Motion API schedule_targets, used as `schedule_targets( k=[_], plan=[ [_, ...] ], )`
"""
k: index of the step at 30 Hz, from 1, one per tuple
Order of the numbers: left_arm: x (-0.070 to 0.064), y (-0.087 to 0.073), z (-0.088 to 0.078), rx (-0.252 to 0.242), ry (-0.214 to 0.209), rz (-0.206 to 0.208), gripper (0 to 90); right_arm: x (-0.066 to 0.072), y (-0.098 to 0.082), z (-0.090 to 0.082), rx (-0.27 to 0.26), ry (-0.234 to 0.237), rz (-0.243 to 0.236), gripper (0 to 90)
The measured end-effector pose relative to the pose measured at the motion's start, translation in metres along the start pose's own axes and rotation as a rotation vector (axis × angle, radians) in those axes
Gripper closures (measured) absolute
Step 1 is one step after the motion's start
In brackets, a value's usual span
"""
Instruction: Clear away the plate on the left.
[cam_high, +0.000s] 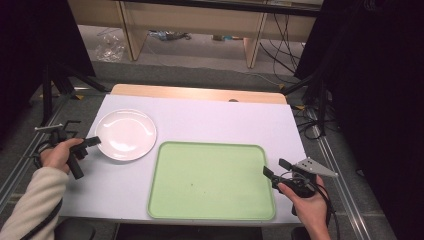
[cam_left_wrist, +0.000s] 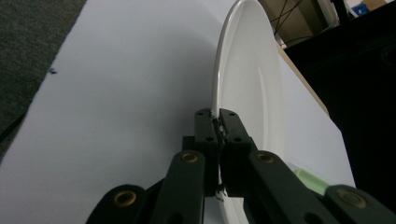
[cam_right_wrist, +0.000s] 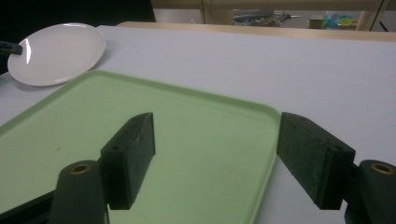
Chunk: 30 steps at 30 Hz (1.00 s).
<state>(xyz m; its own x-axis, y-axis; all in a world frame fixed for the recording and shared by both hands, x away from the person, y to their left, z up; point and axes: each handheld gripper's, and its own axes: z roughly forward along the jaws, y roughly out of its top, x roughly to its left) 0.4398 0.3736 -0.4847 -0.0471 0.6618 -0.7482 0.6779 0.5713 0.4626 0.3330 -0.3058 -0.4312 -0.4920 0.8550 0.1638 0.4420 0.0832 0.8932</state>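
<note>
1. While our left gripper (cam_left_wrist: 216, 122) pinched the rim of the plate (cam_high: 126, 134), the plate lay on the table (cam_high: 210, 122), just beside the tray's (cam_high: 211, 181) far left corner.
2. Our right gripper (cam_right_wrist: 217, 158) waited with jaws spread, holding nothing, over the tray's near right corner.
3. We judged the grasp step just made (the pads met on the rim).
4. Next, we reckoned, came a lift and a carry over the tray's lip, keeping the plate level so that it would not slip from so thin a hold.
</note>
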Motion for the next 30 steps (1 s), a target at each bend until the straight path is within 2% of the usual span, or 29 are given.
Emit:
schedule_targets(
  k=[1,2,3,4,6,21,30],
  plan=[
    [-0.0032,0.0003,-0.0016,0.006,0.014,0.017,87.2,-0.0003,0.0009,-0.0022,0.019,-0.013,-0.015,28.9],
    [-0.0040,0.0001,-0.0019,0.003,0.013,0.023,87.3,-0.0007,0.0006,-0.0019,0.011,-0.018,-0.027,28.9],
    [-0.0040,0.0002,-0.0020,0.000,0.004,0.022,87.3,-0.0001,0.0011,-0.0033,0.021,-0.011,-0.010,29.0],
    [-0.0032,0.0003,-0.0021,-0.004,-0.012,0.009,87.3,-0.0001,0.0011,-0.0033,0.021,-0.011,-0.010,29.0],
    [-0.0025,-0.0001,-0.0020,-0.008,-0.017,0.000,87.4,-0.0015,0.0006,-0.0027,0.015,-0.020,-0.023,29.1],
    [-0.0032,0.0000,-0.0044,-0.013,-0.042,0.018,87.2,-0.0014,0.0005,-0.0023,0.017,-0.020,-0.027,29.8],
    [-0.0016,0.0009,-0.0083,-0.013,-0.073,-0.002,87.1,-0.0015,0.0006,-0.0024,0.013,-0.025,-0.030,30.2]
  ],
)
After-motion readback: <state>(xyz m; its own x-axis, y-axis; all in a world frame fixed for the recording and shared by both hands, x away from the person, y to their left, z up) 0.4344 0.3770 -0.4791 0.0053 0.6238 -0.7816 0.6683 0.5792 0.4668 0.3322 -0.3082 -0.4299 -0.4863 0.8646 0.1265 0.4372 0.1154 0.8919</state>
